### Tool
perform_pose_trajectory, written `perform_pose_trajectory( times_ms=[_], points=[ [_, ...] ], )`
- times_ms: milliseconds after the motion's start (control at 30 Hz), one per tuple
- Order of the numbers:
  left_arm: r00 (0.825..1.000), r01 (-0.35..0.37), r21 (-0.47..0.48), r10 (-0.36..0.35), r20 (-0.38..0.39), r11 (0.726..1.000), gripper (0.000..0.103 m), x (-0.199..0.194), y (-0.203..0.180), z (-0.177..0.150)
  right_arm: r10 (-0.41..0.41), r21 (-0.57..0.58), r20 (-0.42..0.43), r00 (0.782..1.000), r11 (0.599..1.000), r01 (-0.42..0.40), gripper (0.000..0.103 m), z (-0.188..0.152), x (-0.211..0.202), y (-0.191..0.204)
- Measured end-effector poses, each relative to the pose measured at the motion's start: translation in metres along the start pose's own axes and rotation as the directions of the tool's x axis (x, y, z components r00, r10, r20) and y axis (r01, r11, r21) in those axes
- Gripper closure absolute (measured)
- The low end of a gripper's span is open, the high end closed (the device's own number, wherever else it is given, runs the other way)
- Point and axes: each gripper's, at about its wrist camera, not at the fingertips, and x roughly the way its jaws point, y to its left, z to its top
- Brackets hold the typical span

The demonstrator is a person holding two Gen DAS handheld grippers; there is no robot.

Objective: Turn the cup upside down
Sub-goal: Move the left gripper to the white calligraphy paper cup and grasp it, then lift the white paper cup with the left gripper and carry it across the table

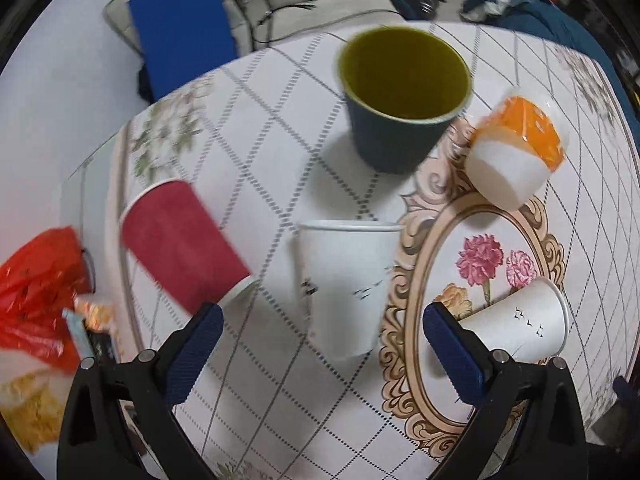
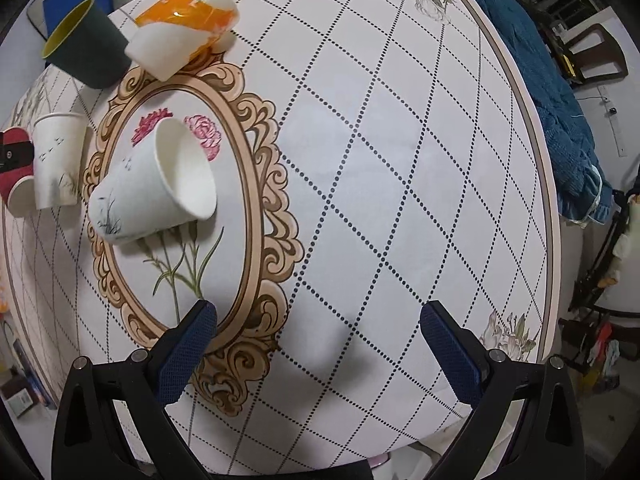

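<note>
My left gripper is open and empty, just short of an upright white paper cup that stands between the lines of its fingers. A second white paper cup lies on its side at the right, by the right finger; it also shows in the right wrist view, mouth toward the camera. My right gripper is open and empty over bare tablecloth, well right of that cup. The upright cup appears at the far left.
A dark green cup stands upright farther back, and an orange-and-white cup lies tilted beside it. A red cup lies on its side at left. A red plastic bag sits at the table's left edge. The patterned tablecloth stretches right.
</note>
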Motion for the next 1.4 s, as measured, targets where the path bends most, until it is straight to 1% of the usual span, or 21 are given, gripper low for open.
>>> perform_pose_trajectory(
  times_ms=[167, 267, 500, 633, 667, 700, 733, 800, 867, 933, 967, 1233, 1400],
  points=[
    [0.999, 0.029, 0.034, -0.028, -0.039, 0.999, 0.001, 0.016, -0.011, 0.004, -0.007, 0.002, -0.010, 1.000, 1.000, 0.007, 0.000, 0.002, 0.005, -0.003],
    [0.997, 0.049, 0.034, -0.047, -0.058, 0.998, 0.001, 0.025, -0.014, 0.007, -0.008, 0.006, -0.014, 1.000, 1.000, 0.008, 0.000, 0.001, 0.008, -0.006],
    [0.996, 0.061, 0.031, -0.059, -0.064, 0.998, 0.001, 0.037, -0.018, 0.017, -0.008, 0.015, -0.021, 1.000, 1.000, 0.008, 0.000, 0.000, 0.011, -0.013],
    [0.996, 0.062, 0.034, -0.060, -0.060, 0.998, 0.004, 0.043, -0.021, 0.025, -0.010, 0.014, -0.018, 1.000, 1.000, 0.010, 0.000, 0.001, 0.012, -0.016],
    [0.997, 0.061, 0.034, -0.059, -0.059, 0.998, 0.005, 0.045, -0.021, 0.028, -0.011, 0.014, -0.017, 1.000, 1.000, 0.011, 0.000, 0.000, 0.012, -0.017],
    [0.997, 0.062, 0.036, -0.059, -0.057, 0.997, 0.011, 0.045, -0.022, 0.029, -0.010, 0.015, -0.017, 1.000, 1.000, 0.010, 0.000, 0.000, 0.012, -0.018],
    [0.997, 0.059, 0.038, -0.057, -0.058, 0.998, 0.014, 0.047, -0.022, 0.031, -0.010, 0.015, -0.017, 1.000, 1.000, 0.010, 0.000, 0.000, 0.012, -0.016],
    [0.996, 0.064, 0.036, -0.062, -0.064, 0.997, 0.014, 0.052, -0.020, 0.034, -0.012, 0.014, -0.016, 1.000, 1.000, 0.012, 0.000, 0.000, 0.012, -0.016],
    [0.996, 0.063, 0.032, -0.061, -0.060, 0.997, 0.024, 0.055, -0.019, 0.034, -0.012, 0.015, -0.017, 1.000, 1.000, 0.012, 0.000, 0.000, 0.011, -0.014],
    [0.995, 0.070, 0.030, -0.068, -0.071, 0.997, 0.037, 0.060, -0.017, 0.036, -0.014, 0.015, -0.014, 1.000, 1.000, 0.014, 0.000, 0.000, 0.009, -0.012],
    [0.995, 0.072, 0.029, -0.069, -0.075, 0.997, 0.039, 0.063, -0.014, 0.036, -0.014, 0.015, -0.013, 1.000, 1.000, 0.014, 0.000, -0.001, 0.008, -0.012],
    [0.996, 0.067, 0.016, -0.066, -0.058, 0.998, 0.040, 0.070, -0.005, 0.034, -0.017, 0.015, -0.011, 1.000, 1.000, 0.017, 0.000, -0.003, 0.005, -0.007],
    [0.997, 0.060, 0.003, -0.060, -0.048, 0.998, 0.041, 0.065, 0.000, 0.031, -0.018, 0.011, -0.007, 1.000, 1.000, 0.018, 0.000, -0.005, 0.003, -0.002]
  ],
)
